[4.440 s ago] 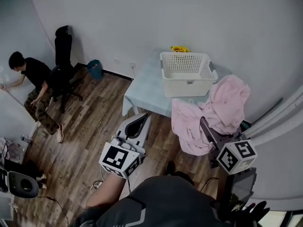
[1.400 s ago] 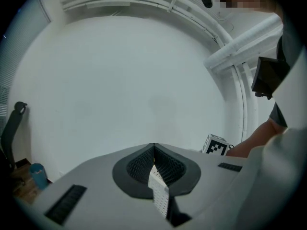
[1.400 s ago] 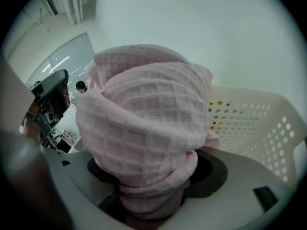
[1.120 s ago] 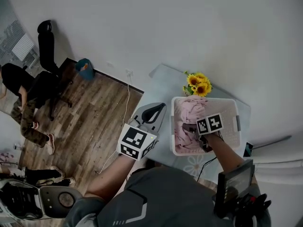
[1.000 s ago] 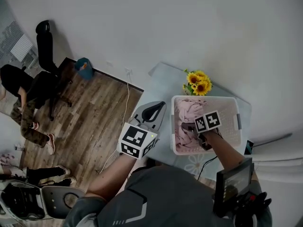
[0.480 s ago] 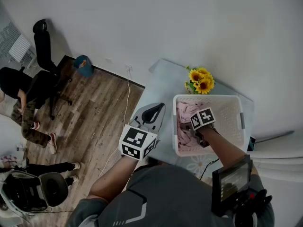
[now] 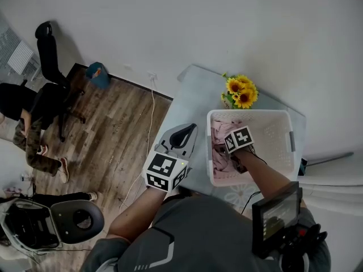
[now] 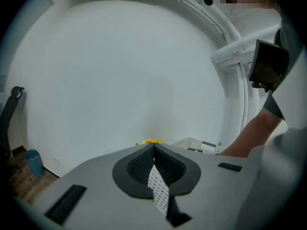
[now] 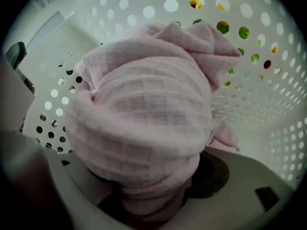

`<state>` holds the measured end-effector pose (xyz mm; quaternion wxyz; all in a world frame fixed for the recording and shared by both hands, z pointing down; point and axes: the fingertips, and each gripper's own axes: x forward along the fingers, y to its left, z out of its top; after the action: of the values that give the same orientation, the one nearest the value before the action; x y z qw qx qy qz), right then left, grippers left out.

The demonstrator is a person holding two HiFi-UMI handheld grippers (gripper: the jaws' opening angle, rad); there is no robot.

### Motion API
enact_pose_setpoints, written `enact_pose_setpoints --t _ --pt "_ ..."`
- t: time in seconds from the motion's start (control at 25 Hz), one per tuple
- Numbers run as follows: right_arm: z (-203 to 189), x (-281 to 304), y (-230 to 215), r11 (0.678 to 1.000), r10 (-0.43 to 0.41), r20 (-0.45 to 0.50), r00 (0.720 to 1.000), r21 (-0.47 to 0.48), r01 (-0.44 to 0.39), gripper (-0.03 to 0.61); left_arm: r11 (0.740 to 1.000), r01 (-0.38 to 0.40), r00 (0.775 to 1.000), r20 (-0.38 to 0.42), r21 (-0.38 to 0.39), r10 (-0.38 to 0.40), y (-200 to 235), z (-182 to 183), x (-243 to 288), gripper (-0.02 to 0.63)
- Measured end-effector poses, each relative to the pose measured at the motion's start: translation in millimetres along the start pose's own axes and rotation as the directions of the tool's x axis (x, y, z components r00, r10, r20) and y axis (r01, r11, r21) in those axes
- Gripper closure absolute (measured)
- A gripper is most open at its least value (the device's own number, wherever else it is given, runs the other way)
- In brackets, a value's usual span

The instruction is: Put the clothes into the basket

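The white perforated basket (image 7: pixel 283 115) stands on the pale table (image 7: pixel 193 95). A pink waffle-weave cloth (image 7: pixel 218 136) lies bunched in its left half. My right gripper (image 7: pixel 227 151) reaches down inside the basket over that cloth. In the right gripper view the cloth (image 9: pixel 144 104) is heaped between the jaws of my right gripper (image 9: pixel 153 178); they stand wide apart and do not pinch it, and the basket wall (image 9: pixel 268 90) is close behind. My left gripper (image 7: pixel 190 128) hovers left of the basket, off the table edge. The left gripper (image 8: pixel 153 146) is shut on nothing.
Sunflowers (image 7: pixel 239 92) stand just behind the basket. A small screen (image 7: pixel 277 211) is mounted near my right arm. On the wooden floor to the left are a crouching person (image 7: pixel 28 112), a black office chair (image 7: pixel 48 50), a teal bin (image 7: pixel 97 72) and a cable (image 7: pixel 150 118).
Seconds ago the pink cloth hung over the table edge in my right gripper; now it is in the basket. Over the last second the right gripper has edged left inside the basket. The left gripper barely moved.
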<state>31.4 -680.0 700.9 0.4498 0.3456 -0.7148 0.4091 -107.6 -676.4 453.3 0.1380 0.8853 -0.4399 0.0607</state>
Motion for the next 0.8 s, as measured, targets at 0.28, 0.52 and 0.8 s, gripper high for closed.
enact_pose_setpoints --t 0.28,0.52,0.8 --pt "-2 4 -3 1.000 -0.013 0.004 1.000 -0.008 0.013 0.206 1.000 -0.012 1.000 0.000 -0.014 0.012 -3 -4 1 0.606" --pt "7 9 1 1.000 -0.020 -0.003 1.000 -0.008 0.019 0.206 1.000 -0.007 1.000 0.000 -0.010 0.007 4 1 -4 0.606" --pt "-1 -3 7 0.999 -0.017 0.010 1.000 -0.030 0.017 0.197 0.998 -0.055 0.998 0.009 -0.010 0.055 1 7 -33 0.606"
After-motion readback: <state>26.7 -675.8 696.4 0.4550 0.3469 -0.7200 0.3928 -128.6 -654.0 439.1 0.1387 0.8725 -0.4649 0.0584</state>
